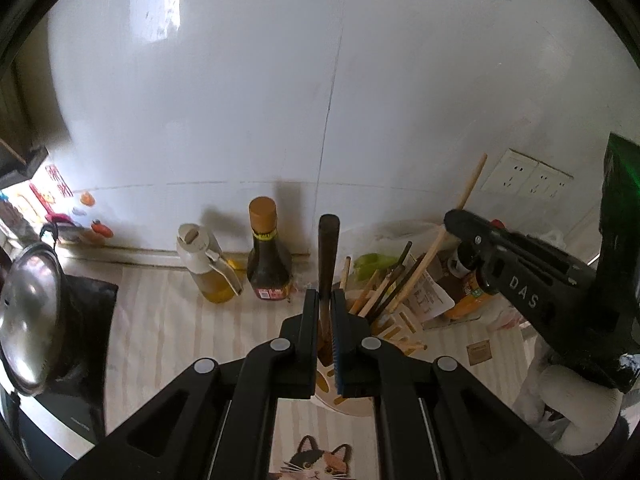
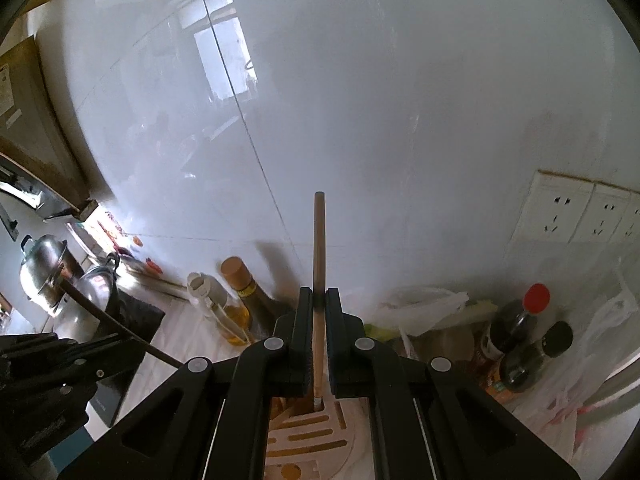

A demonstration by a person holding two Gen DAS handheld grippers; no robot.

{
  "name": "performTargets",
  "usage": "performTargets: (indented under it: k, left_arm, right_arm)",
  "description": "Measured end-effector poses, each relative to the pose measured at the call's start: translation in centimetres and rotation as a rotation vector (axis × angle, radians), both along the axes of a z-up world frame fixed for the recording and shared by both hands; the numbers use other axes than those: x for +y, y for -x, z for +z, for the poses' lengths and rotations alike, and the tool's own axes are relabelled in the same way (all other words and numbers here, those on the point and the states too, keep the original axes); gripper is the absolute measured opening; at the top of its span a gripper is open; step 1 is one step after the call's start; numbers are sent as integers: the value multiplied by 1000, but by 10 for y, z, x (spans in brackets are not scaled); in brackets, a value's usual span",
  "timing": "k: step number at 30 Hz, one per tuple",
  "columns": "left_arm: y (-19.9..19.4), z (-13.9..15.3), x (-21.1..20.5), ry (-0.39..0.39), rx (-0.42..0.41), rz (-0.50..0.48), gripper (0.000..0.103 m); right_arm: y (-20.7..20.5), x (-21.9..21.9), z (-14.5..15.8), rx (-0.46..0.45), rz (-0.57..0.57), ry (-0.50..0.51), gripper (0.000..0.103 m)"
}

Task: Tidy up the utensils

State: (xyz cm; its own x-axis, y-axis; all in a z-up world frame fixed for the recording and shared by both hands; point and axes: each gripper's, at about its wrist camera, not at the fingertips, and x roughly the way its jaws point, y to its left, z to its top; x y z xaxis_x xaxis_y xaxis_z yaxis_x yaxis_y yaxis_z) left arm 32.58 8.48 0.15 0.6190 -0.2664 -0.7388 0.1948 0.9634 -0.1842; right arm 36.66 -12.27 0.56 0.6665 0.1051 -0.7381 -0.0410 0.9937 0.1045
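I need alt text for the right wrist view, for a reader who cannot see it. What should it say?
The right gripper is shut on a light wooden stick, held upright over a round slotted utensil holder. Behind it, sauce and oil bottles stand along a glossy white wall. The left gripper, at the left edge, holds a dark utensil handle.

The left black two-finger gripper points forward and slightly down, its jaws drawn nearly together and clamped on a dark, thick upright handle. The right black two-finger gripper is level with it, jaws likewise narrowed and pinching a slim, light wooden stick that stands upright between them. In the left view, the right gripper reaches in from the right edge
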Motion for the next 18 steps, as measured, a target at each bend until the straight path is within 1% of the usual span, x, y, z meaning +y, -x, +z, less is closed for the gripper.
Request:
performTargets:
  k: [3,5,6,8,9,10,11,12,13,14,16,18]
  left_arm:
    - [-2,-1,2,9,14,13,5]
    - [0,1,4,10,7,26,7]
    - [0,1,4,10,6,31,8]
    - [-1,1,7,5,8,49,11]
    - [0,1,9,3,4,58,13]
    - [0,1,10,-6,3,68,22]
    - [1,1,11,-18,0,80,39]
    - [3,0,12,-25,-9,92,49]
    - [5,0,14,-34,-23,107,67]
    - [9,-1,16,-38,-41,120,74]
    - [14,-5,20,-46,-54,134,76]
    - [20,-13,21,-66,-56,150,87]
  right_arm:
    - [-2,-2,-7,33,9,-29,7]
    - [-2,-3,-11,60,17,-41,8]
    - [-2,-3,-12,67,19,-45,11]
    - [0,-3,-13,78,20,-47,30]
    - [1,-4,-14,80,16,-47,33]
    - [3,-6,-14,78,12,-49,36]
    - [6,-7,-14,79,11,-53,36]
    - [8,-8,-14,81,7,-53,37]
    - [11,-9,-14,82,3,-54,40]
    - [15,-11,-14,81,-1,-56,46]
    - [23,-13,-15,76,-14,-44,53]
    - [35,-14,-17,68,-25,-25,57]
